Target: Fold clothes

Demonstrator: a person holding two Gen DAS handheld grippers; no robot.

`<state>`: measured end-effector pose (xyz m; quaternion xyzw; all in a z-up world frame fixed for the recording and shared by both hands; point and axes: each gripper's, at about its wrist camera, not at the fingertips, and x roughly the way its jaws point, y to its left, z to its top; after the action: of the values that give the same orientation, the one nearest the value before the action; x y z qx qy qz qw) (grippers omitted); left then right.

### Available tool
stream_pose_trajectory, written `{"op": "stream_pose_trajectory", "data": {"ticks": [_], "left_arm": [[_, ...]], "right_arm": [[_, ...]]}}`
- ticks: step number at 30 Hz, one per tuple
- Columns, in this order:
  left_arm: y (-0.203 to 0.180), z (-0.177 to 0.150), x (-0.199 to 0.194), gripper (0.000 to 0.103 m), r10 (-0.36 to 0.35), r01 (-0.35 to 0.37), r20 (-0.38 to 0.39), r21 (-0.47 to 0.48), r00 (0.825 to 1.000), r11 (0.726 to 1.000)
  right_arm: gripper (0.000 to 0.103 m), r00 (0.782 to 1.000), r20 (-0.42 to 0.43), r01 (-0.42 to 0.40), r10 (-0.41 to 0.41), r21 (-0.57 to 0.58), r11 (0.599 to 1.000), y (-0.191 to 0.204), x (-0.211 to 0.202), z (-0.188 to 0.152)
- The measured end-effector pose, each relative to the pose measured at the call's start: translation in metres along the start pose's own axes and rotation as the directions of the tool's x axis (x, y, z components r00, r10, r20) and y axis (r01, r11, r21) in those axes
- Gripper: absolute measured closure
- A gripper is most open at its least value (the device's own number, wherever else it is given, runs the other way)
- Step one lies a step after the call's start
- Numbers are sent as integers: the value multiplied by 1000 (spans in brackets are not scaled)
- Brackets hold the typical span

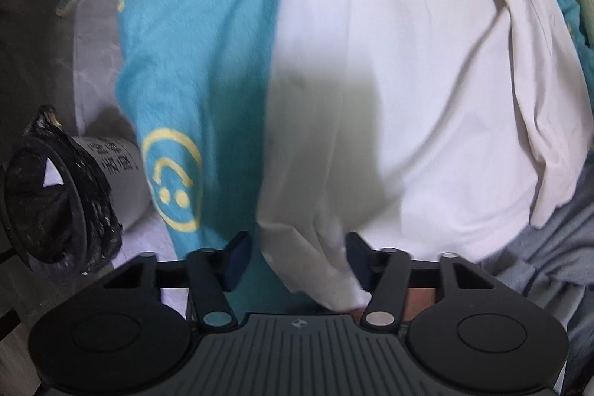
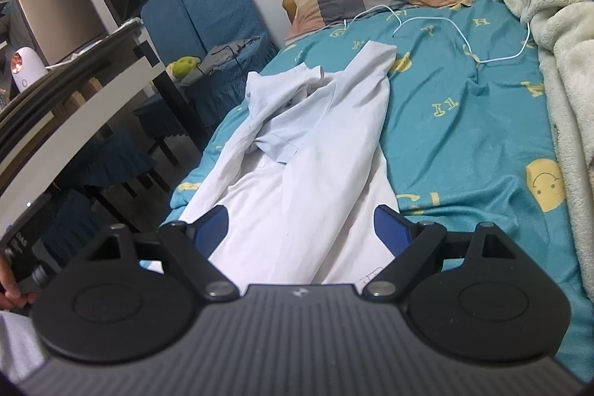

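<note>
Both grippers are standing wide open, and I am gripping nothing. Left gripper (image 1: 297, 257) is hovering over the near hem of the white garment (image 1: 408, 80), cloth bunching between its spread fingers; right gripper (image 2: 302, 229) is straddling the lower cloth the same way. I am seeing the garment lying lengthwise on the bed (image 2: 464, 121), rumpled, one side flopped inward. To fold cleanly, I am judging each grip should pinch an edge and pull it taut.
</note>
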<state>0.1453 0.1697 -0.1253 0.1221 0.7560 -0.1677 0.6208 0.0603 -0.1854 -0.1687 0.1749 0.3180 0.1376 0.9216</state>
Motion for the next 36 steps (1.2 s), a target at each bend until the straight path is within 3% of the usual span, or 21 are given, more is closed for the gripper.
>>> {"op": "stream_pose_trajectory", "data": {"ticks": [1, 2, 8, 15, 18, 24, 29, 30, 33, 36], "left_arm": [[-3, -3, -1, 91, 16, -16, 2, 16, 1000, 1000], [-6, -5, -3, 100, 32, -32, 5, 31, 999, 999], [-47, -30, -58, 101, 27, -41, 118, 122, 993, 992], [-155, -42, -134, 101, -61, -17, 335, 227, 940, 974], [-196, -42, -129, 101, -83, -15, 364, 259, 928, 966], [-206, -6, -48, 99, -60, 0, 301, 196, 952, 981], [-188, 10, -7, 92, -47, 14, 247, 132, 968, 991], [-187, 9, -11, 86, -65, 32, 254, 132, 965, 991], [-185, 2, -28, 51, -124, 88, 295, 133, 947, 987], [-184, -9, -47, 39, -195, 160, 343, 127, 919, 979]], "right_arm": [[16, 1000, -3, 0, 0, 2, 1000, 0, 1, 0], [16, 1000, -6, 0, 0, 3, 1000, 0, 2, 0], [16, 1000, 1, -4, 4, 11, 1000, -3, -3, 0], [16, 1000, 8, 20, -20, 73, 997, -18, -15, 3], [16, 999, 15, 33, -35, 104, 994, -27, -22, 7], [16, 999, 22, 23, -26, 136, 990, -39, -30, 13], [16, 999, 31, 14, -19, 144, 989, -45, -35, 16], [16, 999, 33, 12, -17, 146, 989, -46, -36, 17], [16, 999, 35, 7, -12, 154, 988, -48, -37, 19], [16, 999, 35, 6, -11, 157, 988, -48, -38, 20]]}}
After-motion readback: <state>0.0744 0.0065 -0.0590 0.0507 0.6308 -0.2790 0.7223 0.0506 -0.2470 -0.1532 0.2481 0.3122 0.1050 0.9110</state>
